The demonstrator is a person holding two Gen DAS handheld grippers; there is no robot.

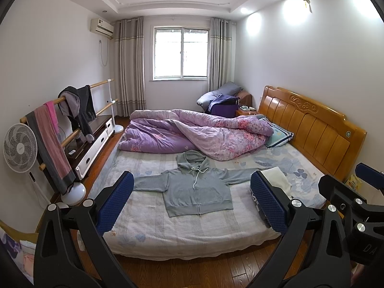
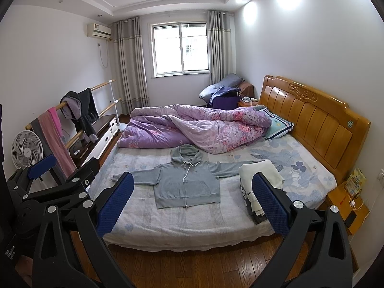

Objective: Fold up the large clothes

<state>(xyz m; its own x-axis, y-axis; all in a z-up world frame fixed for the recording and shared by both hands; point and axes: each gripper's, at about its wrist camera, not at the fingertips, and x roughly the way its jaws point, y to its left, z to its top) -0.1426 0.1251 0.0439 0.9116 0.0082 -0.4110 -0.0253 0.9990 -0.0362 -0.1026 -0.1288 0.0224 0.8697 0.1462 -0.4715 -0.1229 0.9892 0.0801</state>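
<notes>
A grey zip hoodie (image 1: 194, 189) lies flat, face up, on the bed (image 1: 153, 225), sleeves spread out to both sides and hood toward the quilt. It also shows in the right wrist view (image 2: 186, 186). My left gripper (image 1: 192, 202) is open and empty, held back from the bed's near edge above the floor. My right gripper (image 2: 192, 202) is open and empty too, beside the left one. The right gripper shows at the right edge of the left wrist view, and the left gripper at the left of the right wrist view.
A stack of folded clothes (image 2: 258, 187) lies on the bed right of the hoodie. A purple quilt (image 2: 192, 126) is bunched across the far half. A wooden headboard (image 2: 312, 117) stands at the right, a clothes rail (image 2: 79, 110) and a fan (image 2: 26, 150) at the left.
</notes>
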